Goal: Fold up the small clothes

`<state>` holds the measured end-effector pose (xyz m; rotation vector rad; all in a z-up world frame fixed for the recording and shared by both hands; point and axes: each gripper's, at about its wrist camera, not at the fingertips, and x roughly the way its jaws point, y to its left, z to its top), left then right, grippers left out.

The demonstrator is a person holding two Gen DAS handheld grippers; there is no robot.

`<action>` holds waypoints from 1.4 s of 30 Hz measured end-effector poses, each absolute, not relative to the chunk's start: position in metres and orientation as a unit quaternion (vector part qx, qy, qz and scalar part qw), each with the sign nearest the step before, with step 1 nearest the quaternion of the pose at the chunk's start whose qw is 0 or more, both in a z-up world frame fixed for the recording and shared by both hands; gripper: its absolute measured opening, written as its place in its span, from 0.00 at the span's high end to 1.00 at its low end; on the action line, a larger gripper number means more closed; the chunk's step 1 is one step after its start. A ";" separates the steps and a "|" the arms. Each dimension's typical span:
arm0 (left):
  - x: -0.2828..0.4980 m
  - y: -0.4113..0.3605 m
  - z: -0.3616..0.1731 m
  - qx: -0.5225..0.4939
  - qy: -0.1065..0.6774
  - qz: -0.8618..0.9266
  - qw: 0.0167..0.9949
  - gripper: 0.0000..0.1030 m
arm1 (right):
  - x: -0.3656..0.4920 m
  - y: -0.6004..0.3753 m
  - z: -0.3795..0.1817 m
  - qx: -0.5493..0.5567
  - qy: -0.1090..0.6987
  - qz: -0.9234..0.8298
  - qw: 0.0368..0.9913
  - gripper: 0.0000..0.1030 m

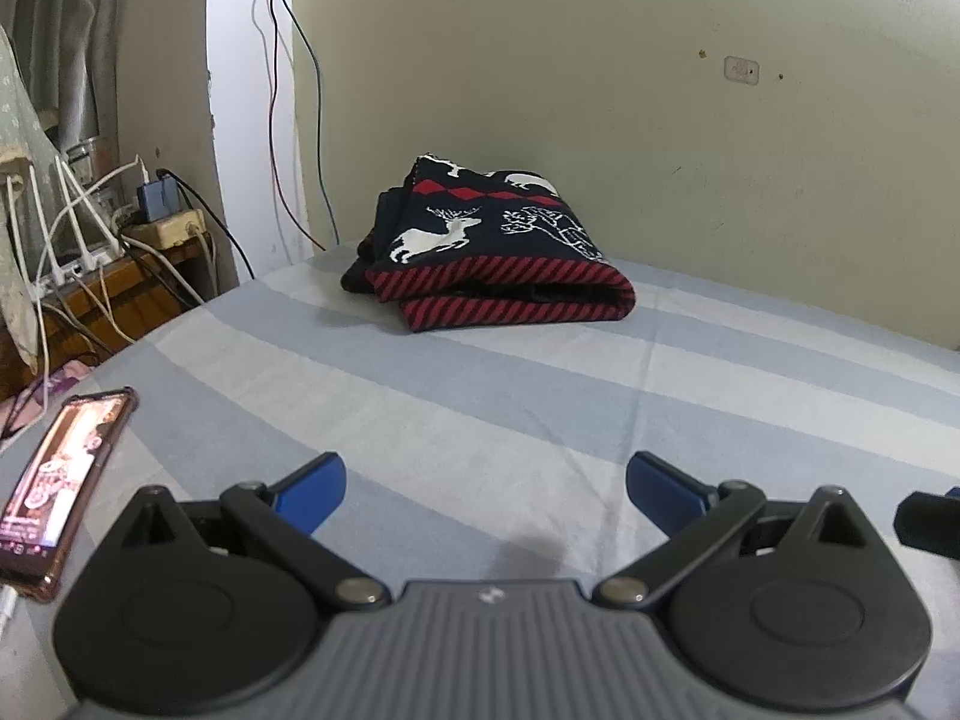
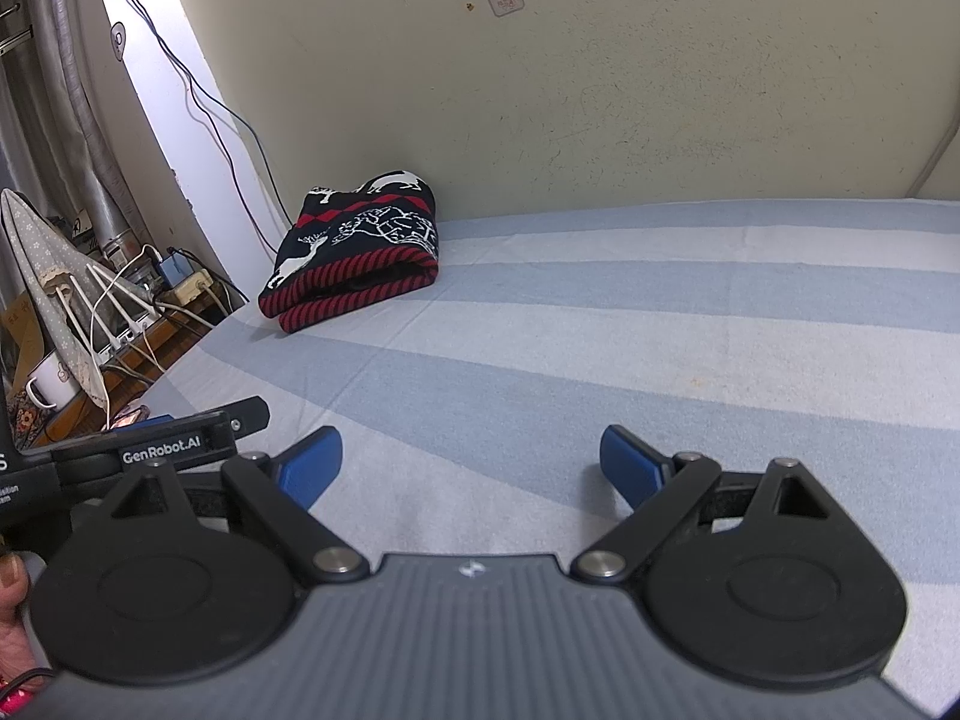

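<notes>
While both tongs hover low over the striped bed (image 1: 480,396), neither grips anything. Left tongs (image 1: 486,498): blue fingers spread wide, sheet bare between them. Right tongs (image 2: 471,468): likewise spread, empty. Sweater (image 1: 486,246), dark with white deer and a red-striped hem, lies folded at the far edge of the bed, against the wall, well apart from both tongs. Phone (image 1: 60,486), screen lit, lies on the bed just left of the left tongs. Cables and plugs clutter the side table (image 1: 150,276) beyond.
</notes>
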<state>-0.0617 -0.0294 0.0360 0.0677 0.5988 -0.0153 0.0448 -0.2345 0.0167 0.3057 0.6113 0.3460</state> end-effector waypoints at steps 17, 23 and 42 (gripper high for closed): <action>-0.062 -0.031 0.036 0.042 0.300 -0.001 0.953 0.00 | 0.045 -0.234 0.016 0.149 0.298 0.168 0.928 0.08; -0.061 -0.033 0.036 0.046 0.300 -0.001 0.953 0.00 | 0.045 -0.234 0.016 0.149 0.298 0.168 0.928 0.08; -0.064 -0.037 0.036 0.060 0.296 -0.003 0.953 0.00 | 0.045 -0.234 0.016 0.149 0.298 0.168 0.928 0.08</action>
